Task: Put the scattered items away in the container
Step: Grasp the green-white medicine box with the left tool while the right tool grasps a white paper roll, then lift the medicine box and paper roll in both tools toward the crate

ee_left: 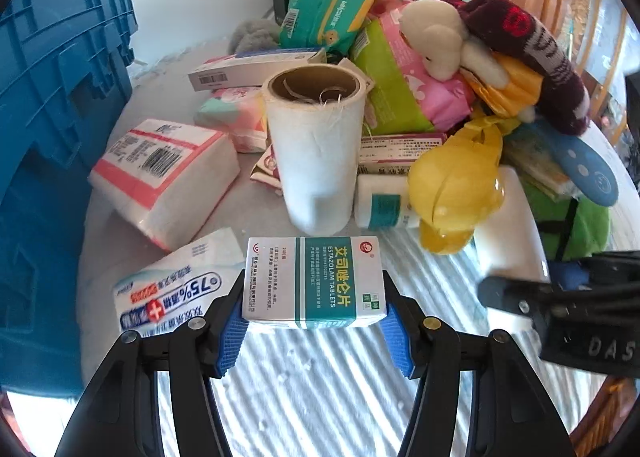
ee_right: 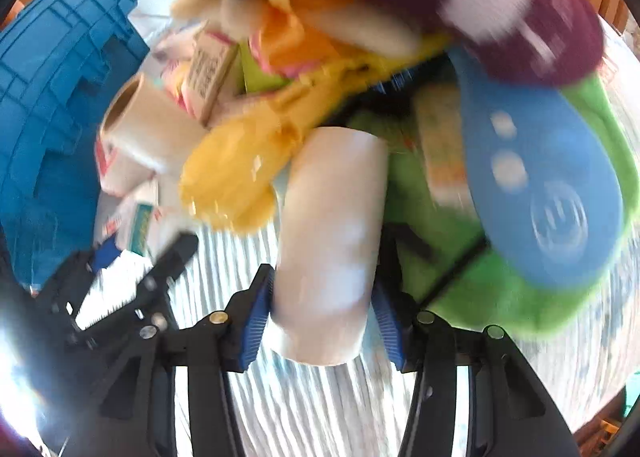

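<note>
My left gripper is shut on a white and teal tablet box, held just above the striped cloth. My right gripper is shut on a white soap-like block; the view is blurred. That block and the right gripper show at the right in the left wrist view. The blue crate stands at the left, also in the right wrist view. A pile of scattered items lies ahead: a white roll, a yellow plastic piece, a maroon sock.
A tissue pack, a wipes pack, a white bottle, plush toys, a green diaper pack and a blue paddle-shaped item crowd the table. A green bag lies at the right.
</note>
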### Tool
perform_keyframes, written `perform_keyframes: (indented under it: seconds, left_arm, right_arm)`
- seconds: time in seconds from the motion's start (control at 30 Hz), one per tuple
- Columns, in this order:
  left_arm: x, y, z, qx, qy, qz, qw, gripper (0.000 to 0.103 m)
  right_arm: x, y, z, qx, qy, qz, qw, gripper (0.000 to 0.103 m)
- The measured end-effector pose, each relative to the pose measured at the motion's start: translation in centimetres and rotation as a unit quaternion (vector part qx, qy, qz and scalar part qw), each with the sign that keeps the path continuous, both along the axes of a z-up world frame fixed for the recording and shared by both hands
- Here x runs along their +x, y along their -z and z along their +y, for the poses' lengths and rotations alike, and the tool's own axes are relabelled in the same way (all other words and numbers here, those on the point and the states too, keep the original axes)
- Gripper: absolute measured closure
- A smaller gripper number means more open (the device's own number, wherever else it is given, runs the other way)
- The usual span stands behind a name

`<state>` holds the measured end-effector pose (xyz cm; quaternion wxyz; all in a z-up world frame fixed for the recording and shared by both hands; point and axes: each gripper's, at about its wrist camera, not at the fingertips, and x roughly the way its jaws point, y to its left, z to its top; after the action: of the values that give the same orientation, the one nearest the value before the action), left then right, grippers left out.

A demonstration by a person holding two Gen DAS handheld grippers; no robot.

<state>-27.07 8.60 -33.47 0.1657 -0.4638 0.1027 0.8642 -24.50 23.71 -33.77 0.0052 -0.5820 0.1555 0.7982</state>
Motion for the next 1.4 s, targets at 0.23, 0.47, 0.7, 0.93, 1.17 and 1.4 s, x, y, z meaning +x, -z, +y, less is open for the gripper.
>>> perform_keyframes:
  seconds: [0.23, 0.47, 0.7, 0.93, 1.17, 1.4]
  left_arm:
    - [0.0, 0.8, 0.2, -0.005, -0.003, -0.008, 0.9999, 0.045]
    - [0.1, 0.0, 0.5, 0.003, -0.002, -0.002, 1.0000, 0.045]
    - [1.2, -2.7, 0.8, 0.012, 0.005, 0.026, 0.9996, 0.045]
    - [4.2, -7.1, -0.2, 0.021, 0.001, 0.069, 0.9974, 0.045]
    - [5.4, -14.9, 0.4, 0.033, -0.041, 0.145, 0.9880, 0.045]
    - [6.9, -23.1, -0.8, 0.038, -0.084, 0.227, 0.9694, 0.045]
  right_arm:
    - [-0.4, 0.2, 0.8, 0.004, 0.011, 0.004, 1.000, 0.051]
    - [-1.4, 0.5, -0.1, 0.031, -0.006, 0.013, 0.999, 0.057]
    - [1.2, -1.6, 0.2, 0.016, -0.012, 0.030, 0.999, 0.057]
    - [3.1, -7.5, -1.4, 0.023, -0.024, 0.083, 0.996, 0.057]
    - [4.2, -14.9, -1.1, 0.048, -0.065, 0.159, 0.984, 0.057]
    - [4.3, -23.3, -2.0, 0.072, -0.110, 0.242, 0.961, 0.057]
